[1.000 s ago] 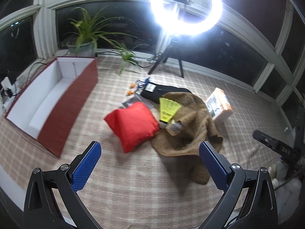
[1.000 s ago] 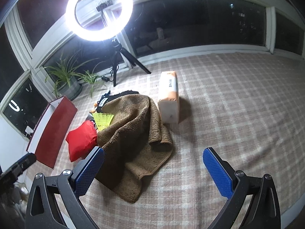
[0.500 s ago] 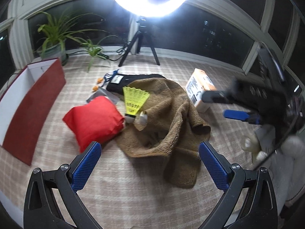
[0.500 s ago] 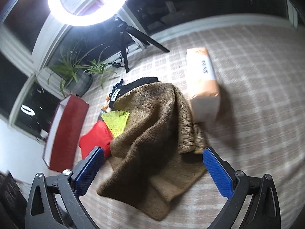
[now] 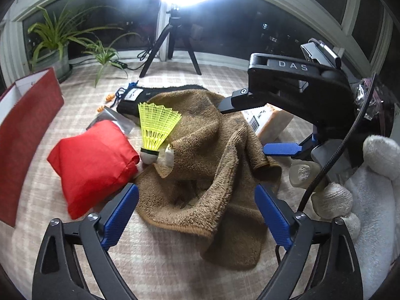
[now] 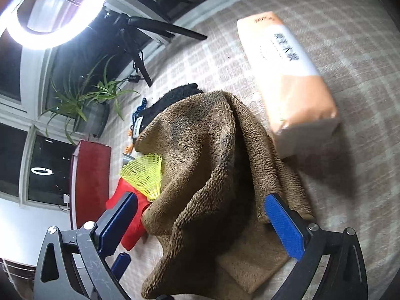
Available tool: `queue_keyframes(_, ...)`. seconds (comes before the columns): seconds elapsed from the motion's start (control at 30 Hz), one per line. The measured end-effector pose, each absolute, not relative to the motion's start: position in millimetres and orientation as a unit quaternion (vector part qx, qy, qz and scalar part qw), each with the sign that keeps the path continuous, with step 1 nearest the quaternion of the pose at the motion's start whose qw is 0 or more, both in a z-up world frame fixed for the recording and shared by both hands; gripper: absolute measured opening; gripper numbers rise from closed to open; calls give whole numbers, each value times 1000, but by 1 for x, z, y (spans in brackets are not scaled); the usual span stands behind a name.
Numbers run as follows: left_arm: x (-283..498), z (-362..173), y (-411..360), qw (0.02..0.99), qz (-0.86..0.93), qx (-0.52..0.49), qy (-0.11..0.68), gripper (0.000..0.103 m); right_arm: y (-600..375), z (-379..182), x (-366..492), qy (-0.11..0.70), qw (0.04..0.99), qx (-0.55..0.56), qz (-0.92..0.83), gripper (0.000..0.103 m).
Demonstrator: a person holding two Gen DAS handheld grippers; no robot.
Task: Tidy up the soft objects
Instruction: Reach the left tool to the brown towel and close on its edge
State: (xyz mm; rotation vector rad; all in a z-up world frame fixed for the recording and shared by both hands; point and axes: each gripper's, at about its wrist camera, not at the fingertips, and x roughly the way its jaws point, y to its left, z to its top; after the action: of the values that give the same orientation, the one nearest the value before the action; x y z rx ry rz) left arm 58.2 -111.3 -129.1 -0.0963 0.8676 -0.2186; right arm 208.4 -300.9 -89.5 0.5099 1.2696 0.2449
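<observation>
A crumpled brown towel (image 5: pixel 207 165) lies on the checked rug; it also shows in the right wrist view (image 6: pixel 207 175). A red cushion (image 5: pixel 92 160) lies left of it, partly hidden in the right wrist view (image 6: pixel 130 220). A yellow shuttlecock (image 5: pixel 156 127) rests between them, also seen from the right (image 6: pixel 146 175). A black fabric pouch (image 5: pixel 150 97) lies behind the towel. My left gripper (image 5: pixel 197 212) is open over the towel's near edge. My right gripper (image 6: pixel 200 222) is open, close above the towel; it appears at the right in the left wrist view (image 5: pixel 280 148).
A red box with white inside (image 5: pixel 22 125) stands at the left. An orange and white pack (image 6: pixel 290 80) lies right of the towel. A ring light tripod (image 5: pixel 172 47) and potted plants (image 5: pixel 55 45) stand by the windows. Small orange items (image 5: pixel 105 102) lie by the pouch.
Both grippers have moved in closer to the towel and lower. The right gripper has come into the left wrist view from the right. Both stay open.
</observation>
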Motion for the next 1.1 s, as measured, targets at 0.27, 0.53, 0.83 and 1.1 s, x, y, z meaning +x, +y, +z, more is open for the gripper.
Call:
queue_keyframes(0.27,68,-146,-111,893,-126,-82,424,74,-295,-111,216,606,758,225,91,86)
queue_keyframes(0.53,78,-163,-113,873,-150,-119,449,29,-299,-120,214,606,756,230,87,56)
queue_keyframes(0.83,69,-158,-122,866,-192,-129,442,7,-307,-118,200,602,753,239,111,17)
queue_keyframes(1.1,52,-144,-122,868,-218,-131,426,5,-314,-91,174,573,770,245,141,9)
